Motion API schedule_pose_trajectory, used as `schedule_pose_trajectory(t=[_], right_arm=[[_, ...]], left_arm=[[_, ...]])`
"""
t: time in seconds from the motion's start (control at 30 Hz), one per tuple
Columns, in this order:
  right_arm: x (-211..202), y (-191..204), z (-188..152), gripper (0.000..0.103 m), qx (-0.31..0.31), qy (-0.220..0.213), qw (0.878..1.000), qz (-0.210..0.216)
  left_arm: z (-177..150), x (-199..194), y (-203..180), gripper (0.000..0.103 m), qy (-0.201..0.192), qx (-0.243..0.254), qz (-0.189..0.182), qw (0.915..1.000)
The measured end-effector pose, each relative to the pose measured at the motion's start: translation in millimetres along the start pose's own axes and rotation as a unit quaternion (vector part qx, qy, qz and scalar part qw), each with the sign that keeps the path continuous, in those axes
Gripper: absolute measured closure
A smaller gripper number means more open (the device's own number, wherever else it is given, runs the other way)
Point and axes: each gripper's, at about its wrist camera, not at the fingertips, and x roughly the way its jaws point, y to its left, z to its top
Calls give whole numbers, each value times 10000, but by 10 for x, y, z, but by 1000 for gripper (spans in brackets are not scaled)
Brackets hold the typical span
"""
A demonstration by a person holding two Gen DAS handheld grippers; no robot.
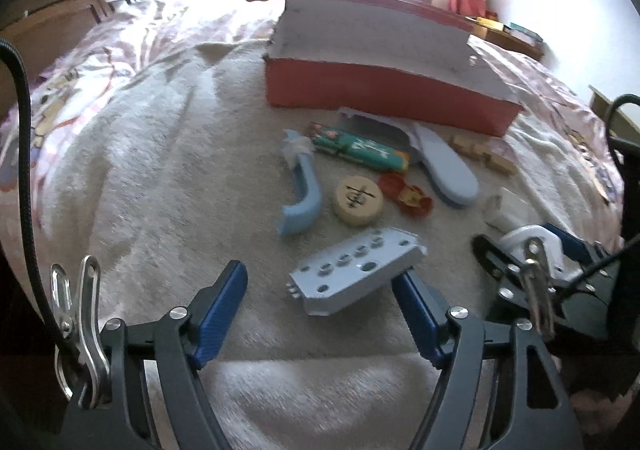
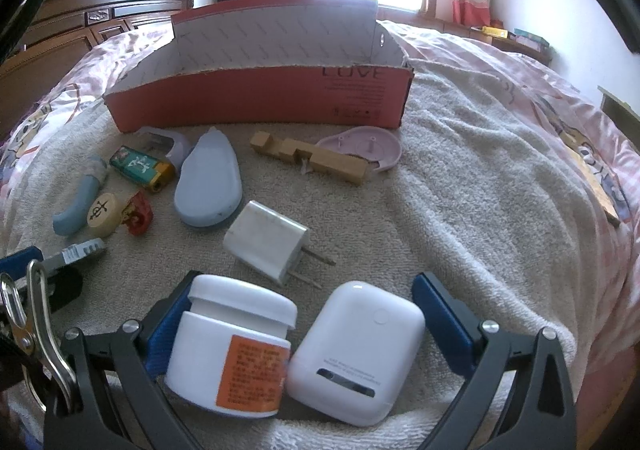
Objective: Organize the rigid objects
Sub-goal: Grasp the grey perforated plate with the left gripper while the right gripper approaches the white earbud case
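In the left wrist view my left gripper (image 1: 320, 310) is open above the towel. A grey-blue panel with holes (image 1: 356, 274) lies between its fingers, its end at the tip of the right pad. My right gripper (image 2: 306, 326) is open wide in the right wrist view. A white jar with an orange label (image 2: 232, 350) and a white rounded case (image 2: 356, 354) lie side by side between its fingers, the jar against the left pad. The red cardboard box (image 2: 260, 98) stands open and empty at the back.
On the beige towel (image 2: 460, 178) lie a white charger plug (image 2: 268, 246), a light blue oval piece (image 2: 208, 186), a wooden block piece (image 2: 308, 158), a pink plastic shell (image 2: 360, 146), a green lighter (image 2: 140, 166), a round chess piece (image 2: 102, 210), a red toy (image 2: 138, 212) and a blue handle (image 2: 78, 202). The bed drops off at the right.
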Motion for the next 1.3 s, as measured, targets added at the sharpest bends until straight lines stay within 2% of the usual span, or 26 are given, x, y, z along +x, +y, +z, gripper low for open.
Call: schedule_pose_trajectory(t=[0.37,0.53,0.7,0.9,1.1,1.3], right_arm=[[-162,-148,16,1,-289,304,9964,741],[-267,-224,-2,1,-325,289,9952,876],[-320,-210,4,1,-408,253,9948,896],[-390,-235,10,1,-334,250,9944,972],[-454,-232,-76,2,-320,340,9943,963],[-430,-194,-141,7,-299,502,9930,1028]], left_arm=[[-19,-181,-17,27,-81,-74,-354,9993],[1,-67,-128,27,152,68,-364,9992],[16,63,-172,27,313,26,-261,9992],[35,113,-185,27,271,-96,-143,9995],[39,158,-267,27,283,68,110,9995],[31,182,-320,27,272,209,310,9989]])
